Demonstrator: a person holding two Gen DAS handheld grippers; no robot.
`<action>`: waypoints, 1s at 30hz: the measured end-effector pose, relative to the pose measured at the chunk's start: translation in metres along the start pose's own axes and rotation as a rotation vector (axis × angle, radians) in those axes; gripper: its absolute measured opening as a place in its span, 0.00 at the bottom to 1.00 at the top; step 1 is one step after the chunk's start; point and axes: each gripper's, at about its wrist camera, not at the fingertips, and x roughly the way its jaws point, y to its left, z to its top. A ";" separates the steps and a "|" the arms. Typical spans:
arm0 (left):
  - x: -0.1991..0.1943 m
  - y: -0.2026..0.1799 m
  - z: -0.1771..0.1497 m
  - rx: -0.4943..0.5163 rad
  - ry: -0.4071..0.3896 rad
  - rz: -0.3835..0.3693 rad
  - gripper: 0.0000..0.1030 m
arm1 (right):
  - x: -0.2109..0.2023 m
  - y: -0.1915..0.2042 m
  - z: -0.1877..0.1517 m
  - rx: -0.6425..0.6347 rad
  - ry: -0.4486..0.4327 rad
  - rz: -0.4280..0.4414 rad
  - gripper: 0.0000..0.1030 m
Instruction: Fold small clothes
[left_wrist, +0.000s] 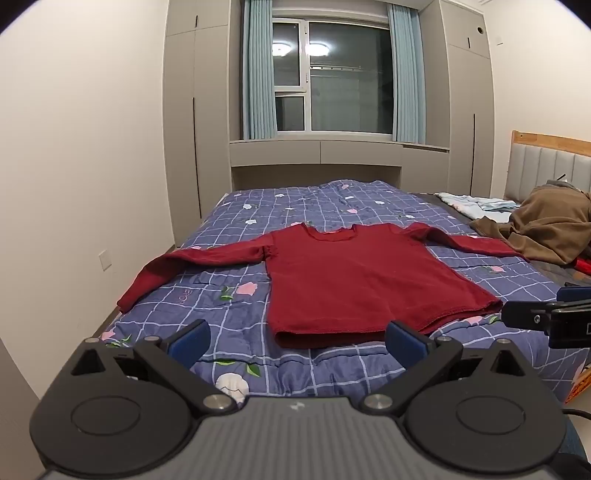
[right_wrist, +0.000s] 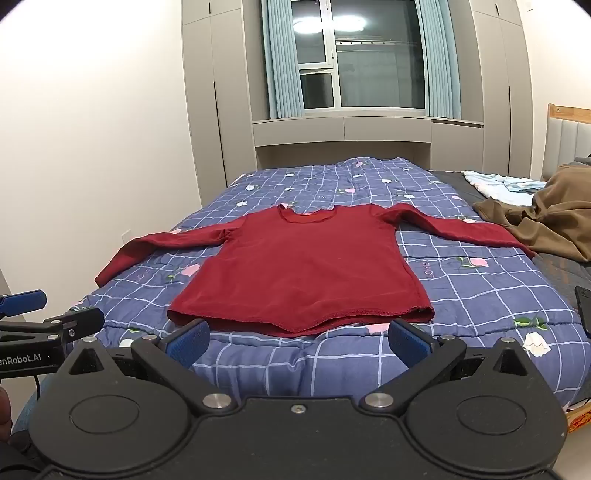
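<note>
A dark red long-sleeved sweater (left_wrist: 354, 284) lies flat on the blue checked quilt (left_wrist: 229, 306), neck away from me, both sleeves spread out sideways. It also shows in the right wrist view (right_wrist: 303, 269). My left gripper (left_wrist: 297, 341) is open and empty, held just short of the sweater's hem, toward its left half. My right gripper (right_wrist: 297, 341) is open and empty, held in front of the middle of the hem. The right gripper shows at the right edge of the left wrist view (left_wrist: 546, 317). The left gripper shows at the left edge of the right wrist view (right_wrist: 48, 317).
A brown garment (right_wrist: 554, 218) and light blue clothes (right_wrist: 498, 184) lie at the bed's right side by the headboard (left_wrist: 546, 166). A dark phone-like object (right_wrist: 583, 306) lies at the right edge. The white wall (left_wrist: 81, 147) runs along the bed's left side.
</note>
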 end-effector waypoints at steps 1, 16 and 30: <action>0.000 0.000 0.000 -0.001 -0.001 0.000 1.00 | 0.000 0.000 0.000 -0.001 0.002 -0.001 1.00; 0.006 0.007 -0.002 -0.008 -0.007 -0.005 1.00 | 0.000 0.001 0.000 0.000 0.003 0.000 1.00; 0.000 0.005 -0.002 -0.014 -0.007 0.001 1.00 | -0.001 0.001 -0.001 0.000 0.004 -0.001 1.00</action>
